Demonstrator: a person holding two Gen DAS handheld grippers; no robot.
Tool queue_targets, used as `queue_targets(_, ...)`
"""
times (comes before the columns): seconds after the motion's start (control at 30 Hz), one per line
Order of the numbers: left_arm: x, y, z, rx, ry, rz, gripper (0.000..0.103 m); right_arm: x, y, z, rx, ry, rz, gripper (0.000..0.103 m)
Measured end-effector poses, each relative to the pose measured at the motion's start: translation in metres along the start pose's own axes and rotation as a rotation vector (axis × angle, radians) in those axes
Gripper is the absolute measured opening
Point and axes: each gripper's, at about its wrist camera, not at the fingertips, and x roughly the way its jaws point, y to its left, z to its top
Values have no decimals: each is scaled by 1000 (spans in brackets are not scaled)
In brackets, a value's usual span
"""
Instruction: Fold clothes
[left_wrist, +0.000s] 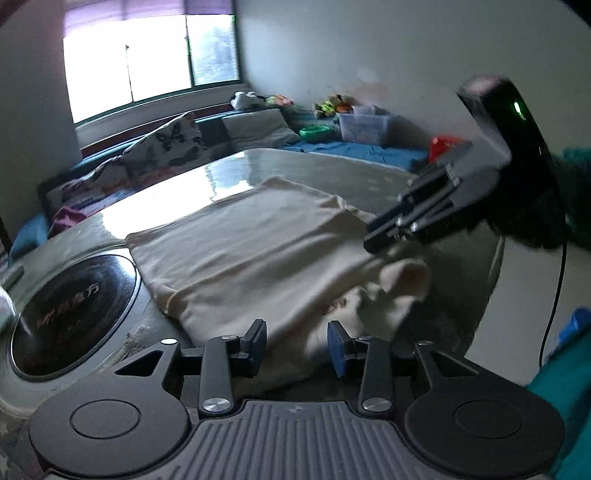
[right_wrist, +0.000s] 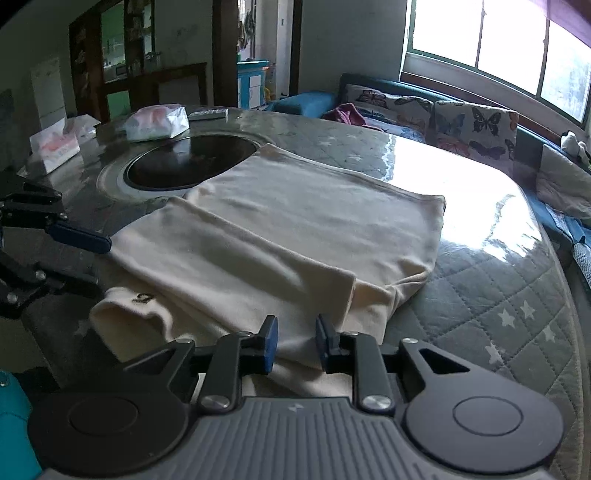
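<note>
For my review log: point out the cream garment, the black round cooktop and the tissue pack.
cream garment (right_wrist: 295, 221), right wrist view, middle of folded body
black round cooktop (right_wrist: 190, 162), right wrist view, glass centre
tissue pack (right_wrist: 157, 122), right wrist view, top face

A folded garment (right_wrist: 295, 236) lies on the table (right_wrist: 480, 295), its far corner beside a round inset plate (right_wrist: 188, 162). Behind the plate sit a tissue pack (right_wrist: 157, 122) and tissue box (right_wrist: 53, 147). A sofa (right_wrist: 443, 114) runs behind the table, under the window (right_wrist: 498, 44)

Only real text is some pale Chinese characters on the round black cooktop (left_wrist: 74, 314), too blurry to read. The cream shirt (right_wrist: 295, 236) has a small dark mark, unreadable.
</note>
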Motion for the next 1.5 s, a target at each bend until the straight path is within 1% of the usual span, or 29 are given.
queue_targets(0.03,2,-2,-1,17,0,-4,40,-1,1,-1,-4,1,0,23)
queue_targets(0.07,3,-5,-2,34,0,-7,40,-2,1,-1,-7,2,-1,26)
queue_targets(0.23,8,-17,-5,123,-17,-16,40,-5,5,-5,-19,1,-7,27)
queue_targets(0.4,8,-15,-10,137,-15,-36,40,-13,1,-4,-17,-5,-18,27)
queue_targets(0.63,7,-15,-14,163,-8,-40,40,-19,-2,-7,-24,5,-32,27)
queue_targets(0.67,9,-17,-14,168,-10,-42,40,-21,-2,-8,-26,3,-33,28)
queue_targets(0.77,14,-21,-15,185,-17,-45,39,-25,-1,-9,-35,0,-38,34)
queue_targets(0.9,16,-26,-15,214,-32,-56,39,-33,2,-11,-70,3,-43,35)
queue_targets(1.03,20,-25,-13,205,-47,-60,38,-40,4,-14,-102,12,-39,40)
queue_targets(1.07,21,-25,-13,202,-51,-61,34,-41,6,-16,-110,16,-36,41)
queue_targets(1.1,22,-25,-12,199,-55,-62,27,-42,7,-17,-124,21,-31,42)
queue_targets(1.13,23,-25,-12,197,-59,-63,23,-43,10,-19,-145,26,-28,42)
queue_targets(1.17,24,-25,-11,194,-63,-64,14,-44,12,-21,-167,30,-26,45)
queue_targets(1.2,24,-22,-9,180,-69,-60,10,-45,15,-22,-190,34,-24,48)
queue_targets(1.23,24,-19,-6,164,-76,-56,10,-47,17,-24,-214,35,-20,50)
queue_targets(1.3,23,-9,2,119,-87,-57,9,-49,22,-28,-260,35,-9,56)
queue_targets(1.4,24,6,13,57,-100,-56,9,-49,30,-33,-320,28,10,60)
queue_targets(1.5,28,18,23,17,-102,-61,9,-42,36,-32,-381,-9,5,60)
